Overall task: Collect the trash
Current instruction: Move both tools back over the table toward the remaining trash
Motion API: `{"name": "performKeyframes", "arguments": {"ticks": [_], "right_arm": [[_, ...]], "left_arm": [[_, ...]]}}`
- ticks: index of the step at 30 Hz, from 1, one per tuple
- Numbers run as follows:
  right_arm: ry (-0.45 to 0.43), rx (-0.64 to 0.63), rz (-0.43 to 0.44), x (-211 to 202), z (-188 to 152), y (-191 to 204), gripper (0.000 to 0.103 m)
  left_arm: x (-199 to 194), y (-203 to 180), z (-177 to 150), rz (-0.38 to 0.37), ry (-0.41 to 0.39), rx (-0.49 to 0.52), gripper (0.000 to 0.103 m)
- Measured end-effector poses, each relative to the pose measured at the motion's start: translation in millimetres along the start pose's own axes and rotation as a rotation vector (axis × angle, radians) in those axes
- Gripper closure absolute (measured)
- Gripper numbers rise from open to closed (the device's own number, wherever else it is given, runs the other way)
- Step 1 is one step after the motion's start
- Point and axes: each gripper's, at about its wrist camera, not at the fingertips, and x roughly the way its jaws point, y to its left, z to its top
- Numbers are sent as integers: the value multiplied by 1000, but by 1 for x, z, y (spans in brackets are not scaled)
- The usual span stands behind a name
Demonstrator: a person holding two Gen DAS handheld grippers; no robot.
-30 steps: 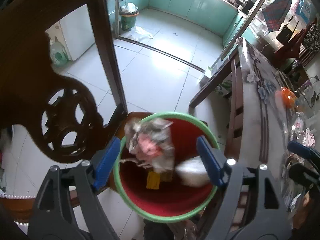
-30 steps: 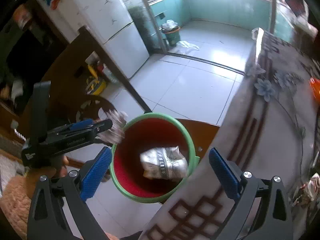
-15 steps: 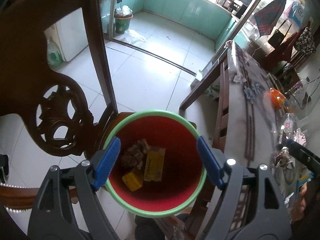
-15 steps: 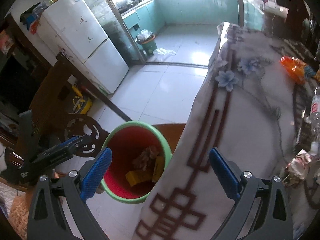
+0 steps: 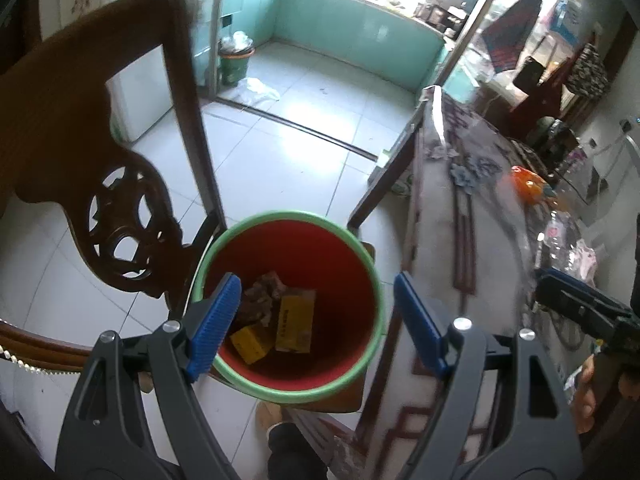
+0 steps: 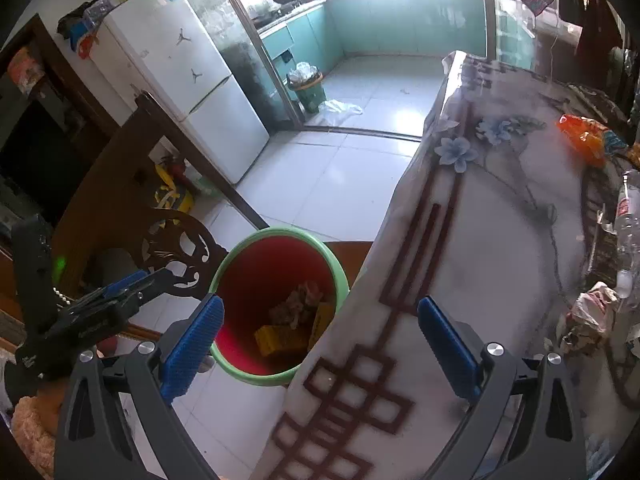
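Note:
A red bin with a green rim stands beside the table on a brown wooden seat. At its bottom lie a crumpled wrapper and two yellow boxes. My left gripper hovers above the bin, open and holding nothing. My right gripper is open and empty too, above the table's near edge, with the bin at its left. On the table lie an orange wrapper, a crumpled paper wad and a clear plastic bottle.
A flowered cloth covers the table, whose edge runs right beside the bin. A carved dark wooden chair back rises left of the bin. A white fridge and a second green bin stand farther back on the tiled floor.
Crumpled trash that was dropping into the bin a second ago now lies at its bottom. Both grippers have drawn back and up, and the right one has swung toward the table.

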Motion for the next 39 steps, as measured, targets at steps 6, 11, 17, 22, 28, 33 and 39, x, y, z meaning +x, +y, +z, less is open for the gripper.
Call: {"name": "performKeyframes", "arguments": {"ticks": [6,11,17,22,28,33,39], "right_arm": [[-24,-2,-29,-24,-14,-17,9],[-36,45,-43,-55,-36,-56,9],[-79,109,-91,-107,-69,-128,9],[-75,154,-169,-162,-106,-216,9],[75,166,-266,-185,-165,-309,9],[153,159,-184,-176,-194,-322,9],[326,4,-233,-132,-212,-301,33]], "left_arm": [[-3,-34,-6,-34,-5,50,27],[7,-76,-17,-61,29,102,27],[15,-159,-41,-109,42,201,27],[23,-234,-67,-187,83,176,27],[30,-296,-119,-210,121,186,27],[25,-315,-136,-177,137,174,27],[13,-324,-133,-131,94,185,27]]}}
